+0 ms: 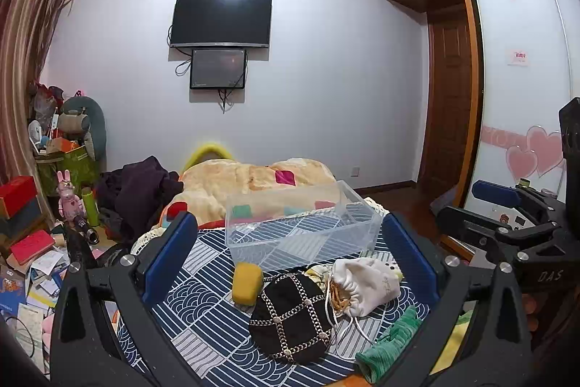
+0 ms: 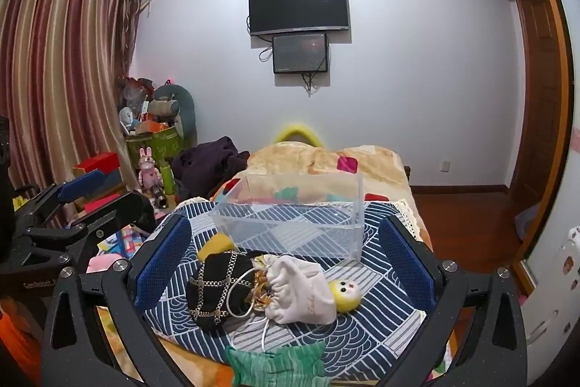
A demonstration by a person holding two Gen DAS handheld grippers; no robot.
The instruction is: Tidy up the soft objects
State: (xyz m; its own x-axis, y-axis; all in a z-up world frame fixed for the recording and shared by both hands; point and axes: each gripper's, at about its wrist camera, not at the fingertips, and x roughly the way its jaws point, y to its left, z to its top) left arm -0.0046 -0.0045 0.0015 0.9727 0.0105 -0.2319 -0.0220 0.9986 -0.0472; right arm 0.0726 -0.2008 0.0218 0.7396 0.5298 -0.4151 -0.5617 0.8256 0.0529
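We hold both grippers above a bed covered in a blue-and-white patterned cloth [image 1: 203, 318], where a small pile of soft items waits to be sorted. The left gripper [image 1: 290, 252] has its blue pads spread wide and holds nothing; the right gripper [image 2: 286, 260] is likewise spread and empty. Between the fingers lie a black chain-trimmed pouch [image 1: 291, 318], a white drawstring bag [image 1: 366, 283] resting against it, a yellow sponge [image 1: 247, 283] just beside the pouch, and a green knit cloth [image 2: 277, 367] at the near edge. A yellow plush toy [image 2: 346, 294] peeks from behind the white bag in the right view. Just beyond the pile stands a clear plastic bin [image 1: 301, 223], open-topped and apparently empty, likely set there as the destination so each item needs only a short carry. With nothing gripped yet, we judge the sorting has barely begun; the wide stance suits a first grab at the bulky pouch or bag.
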